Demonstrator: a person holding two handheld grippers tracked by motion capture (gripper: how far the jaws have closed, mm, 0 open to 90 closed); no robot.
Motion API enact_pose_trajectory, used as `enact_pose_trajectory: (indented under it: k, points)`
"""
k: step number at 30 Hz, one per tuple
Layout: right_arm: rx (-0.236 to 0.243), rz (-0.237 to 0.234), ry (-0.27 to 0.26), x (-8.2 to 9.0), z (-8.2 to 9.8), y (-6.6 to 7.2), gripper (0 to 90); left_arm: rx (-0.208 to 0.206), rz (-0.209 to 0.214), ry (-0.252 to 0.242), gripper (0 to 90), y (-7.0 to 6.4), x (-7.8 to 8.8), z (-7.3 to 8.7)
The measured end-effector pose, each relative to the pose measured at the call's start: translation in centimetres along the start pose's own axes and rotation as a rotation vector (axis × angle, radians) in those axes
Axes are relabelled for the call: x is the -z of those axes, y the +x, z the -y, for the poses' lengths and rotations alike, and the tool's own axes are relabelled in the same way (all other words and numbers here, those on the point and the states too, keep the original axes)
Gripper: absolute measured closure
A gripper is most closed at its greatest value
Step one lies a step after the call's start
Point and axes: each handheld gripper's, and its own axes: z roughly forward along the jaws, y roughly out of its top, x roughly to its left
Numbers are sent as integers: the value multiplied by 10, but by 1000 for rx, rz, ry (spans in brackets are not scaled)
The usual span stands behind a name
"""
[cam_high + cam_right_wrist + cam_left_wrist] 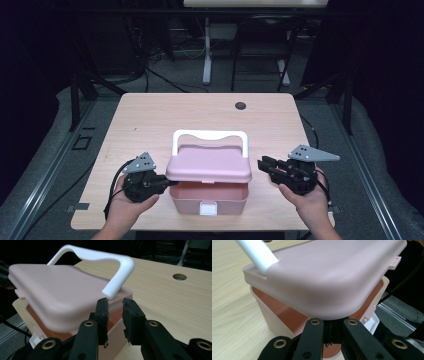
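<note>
Box: a pink box [209, 197] sits on the wooden table [150, 120], near the front edge, between the two hands.
Lid: the pink lid [209, 165] is lifted at the front and tilts up, so a gap shows under it. A white handle [210, 136] stands up at the back of the lid.
Left gripper: the left gripper [167, 184] is at the lid's left front corner. Its jaws are pinched tight, and in the left gripper view the lid's rim goes down between them, so it seems to be holding the lid [324, 277] up.
Right gripper: the right gripper [262, 165] is just beside the right end of the lid. Its jaws stand a little apart with nothing between them, and it holds nothing.
Inside the box: the walls inside look darker pink [287, 315]. Nothing can be seen in the part that shows; the lid hides the rest.
Latch: a white clip [207, 208] sits on the front of the box.
What could go wrong: the left grip is on a thin rim at one corner, so the lid could slip out and drop shut.
Also: pulling up hard on one corner could tip the light box or slide it toward the table edge.
Also: the right gripper could bump the handle [117, 277] and push the box away.
</note>
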Motion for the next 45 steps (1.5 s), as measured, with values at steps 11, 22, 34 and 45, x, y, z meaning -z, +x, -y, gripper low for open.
enact_pose_trajectory:
  k: [11,22,34,45]
  points:
    - [15,-30,66,-11,29,13,777,-7,-14,-10,897,4,4,-18]
    - [17,-70,98,-35,48,30,871,-7,-10,-30,897,7,6,-29]
    - [24,-99,124,-51,59,41,890,6,-11,-48,899,10,6,-36]
    - [17,-106,135,-56,64,43,895,2,-18,-51,899,12,7,-41]
